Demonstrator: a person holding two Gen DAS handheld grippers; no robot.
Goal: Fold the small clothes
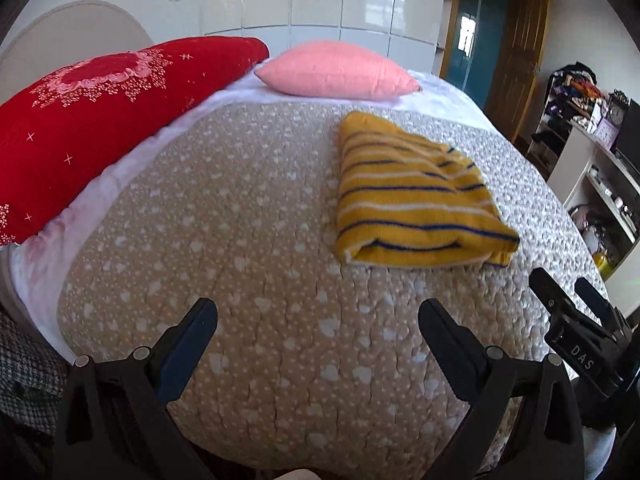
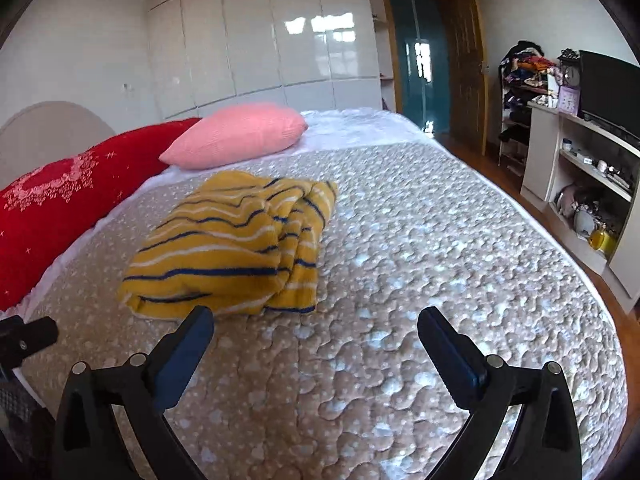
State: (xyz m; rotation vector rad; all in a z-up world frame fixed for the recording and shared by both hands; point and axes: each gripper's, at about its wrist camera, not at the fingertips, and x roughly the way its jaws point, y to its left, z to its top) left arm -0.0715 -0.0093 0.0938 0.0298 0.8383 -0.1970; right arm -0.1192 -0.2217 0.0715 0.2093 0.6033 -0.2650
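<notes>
The yellow striped garment [image 1: 416, 196] lies on the bed [image 1: 248, 280], already doubled into a thick, uneven bundle, well ahead of both sets of jaws. For the left gripper [image 1: 318, 320] it sits ahead and to the right of the jaws; for the right gripper [image 2: 316, 328] it sits ahead and to the left, its near edge just beyond the left finger. Both pairs of jaws stand wide apart and hold nothing, with only quilt between the fingers.

The fold looks close to done but loose: in the right wrist view the layers on the bundle's right side splay and ripple. The likely trouble is pinching only the top layer, which would peel the bundle open instead of turning it. The soft quilt could also get caught between the fingers along with the knit. Uneven pulls from the two sides would skew the stack.
</notes>
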